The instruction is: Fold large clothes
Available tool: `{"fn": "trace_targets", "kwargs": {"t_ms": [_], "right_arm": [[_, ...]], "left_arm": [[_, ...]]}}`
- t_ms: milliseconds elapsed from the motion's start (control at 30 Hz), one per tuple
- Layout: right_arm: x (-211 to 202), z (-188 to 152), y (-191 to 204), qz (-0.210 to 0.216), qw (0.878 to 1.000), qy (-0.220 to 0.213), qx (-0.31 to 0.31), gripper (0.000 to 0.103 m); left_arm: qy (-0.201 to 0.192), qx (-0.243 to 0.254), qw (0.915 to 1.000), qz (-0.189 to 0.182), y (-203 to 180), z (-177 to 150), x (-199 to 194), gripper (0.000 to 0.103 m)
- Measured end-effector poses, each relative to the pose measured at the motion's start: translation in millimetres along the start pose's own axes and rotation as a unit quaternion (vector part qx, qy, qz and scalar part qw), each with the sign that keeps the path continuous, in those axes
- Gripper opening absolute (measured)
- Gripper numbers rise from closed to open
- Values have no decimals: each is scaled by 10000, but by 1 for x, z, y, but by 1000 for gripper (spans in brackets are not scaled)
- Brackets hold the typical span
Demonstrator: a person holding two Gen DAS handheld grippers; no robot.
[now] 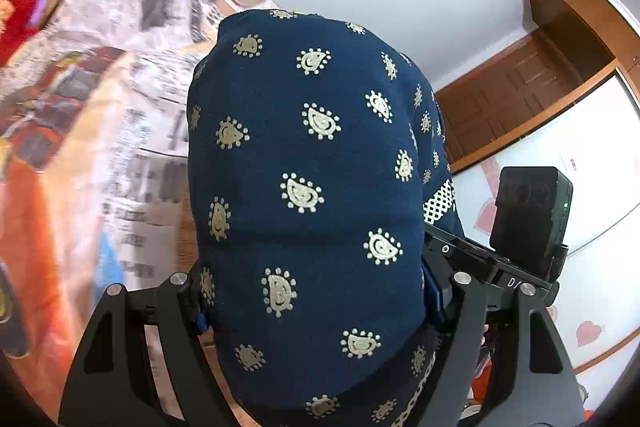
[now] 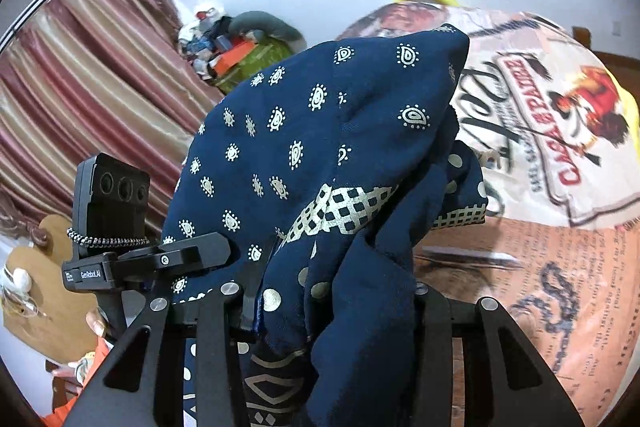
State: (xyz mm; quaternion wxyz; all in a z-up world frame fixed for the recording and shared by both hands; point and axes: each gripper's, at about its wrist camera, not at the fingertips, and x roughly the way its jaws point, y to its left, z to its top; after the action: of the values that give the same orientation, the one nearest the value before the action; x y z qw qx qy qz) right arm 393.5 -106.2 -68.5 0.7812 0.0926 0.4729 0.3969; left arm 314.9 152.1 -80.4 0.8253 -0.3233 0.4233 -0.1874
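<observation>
Navy paisley garment (image 1: 304,163) hangs bunched above the printed bedspread (image 1: 100,131), draped over both tools. Left hand-held gripper (image 1: 316,311) and right hand-held gripper (image 2: 332,311) each have their jaws clamped on its cloth.

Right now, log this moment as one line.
left gripper: shut on cloth | right gripper: shut on cloth | cloth: bunched, lifted | bedspread: behind

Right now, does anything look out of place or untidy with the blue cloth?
Yes. The navy patterned garment is bunched, not flat: in the right wrist view it drapes in thick folds over the right tongs, its checked border twisted. It likewise covers the left tongs. The printed bedspread beneath looks undisturbed.
</observation>
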Motion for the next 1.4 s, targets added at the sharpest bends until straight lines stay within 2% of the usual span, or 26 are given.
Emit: {"fn": "trace_targets", "kwargs": {"t_ms": [300,467,667,933,1067,1267,1400], "right_arm": [[58,-9,70,195,9990,297,-282,40],[101,-20,90,226,9977,564,-306,40],[153,-36,83,150,9950,978,-96,40],[207,-52,43,-58,9881,1508,285,40],[222,-59,32,-118,9853,1675,320,40],[228,-64,33,-258,9851,1692,143,41],[229,-67,31,-412,9847,1686,177,46]], "left_arm": [[-229,-305,9991,208,63,-11,-62,77],[-159,-598,9978,221,107,-22,-75,77],[115,-962,9950,233,159,-35,-56,77],[526,-1170,9913,289,206,-44,-12,77],[599,-993,9924,400,212,-45,-3,77],[711,-819,9927,534,219,-47,9,79],[697,-759,9919,740,213,-50,10,80]]}}
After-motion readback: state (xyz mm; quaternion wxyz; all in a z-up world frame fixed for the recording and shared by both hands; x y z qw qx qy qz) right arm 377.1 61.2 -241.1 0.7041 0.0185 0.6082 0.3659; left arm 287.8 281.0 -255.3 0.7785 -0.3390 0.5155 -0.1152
